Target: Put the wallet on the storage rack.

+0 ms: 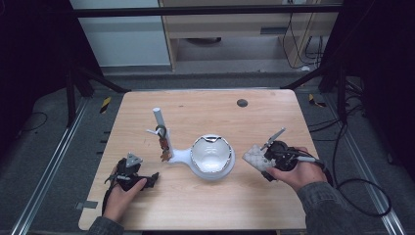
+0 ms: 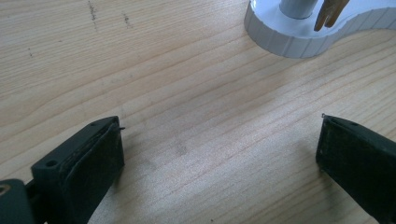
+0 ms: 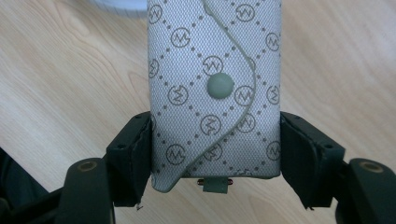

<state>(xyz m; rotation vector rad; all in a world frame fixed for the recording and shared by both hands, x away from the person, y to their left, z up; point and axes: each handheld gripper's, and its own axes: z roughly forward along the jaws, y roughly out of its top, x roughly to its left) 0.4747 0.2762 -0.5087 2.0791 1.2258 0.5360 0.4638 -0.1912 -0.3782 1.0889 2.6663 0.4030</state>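
- Two grippers: the right gripper point(image 3: 215, 158) has its jaws holding a grey patterned pouch point(image 3: 215, 88) above the surface point(image 1: 205, 200).
- The left gripper point(image 2: 219, 149) rests near left, jaws wide.

The high view is soft and low in detail, with the wooden table point(image 1: 205, 200) evenly lit from above while the floor and room edges around it fall into deep shadow. A bright glare sits on the white bowl point(image 1: 211, 155), washing out its inner surface. Both gripper views are brighter and sharper (wood grain reads clearly), with soft shadows under the jaws; the patterned pouch point(image 3: 215, 88) shows crisp weave, though the nearest gripper parts at the bottom edge blur slightly.
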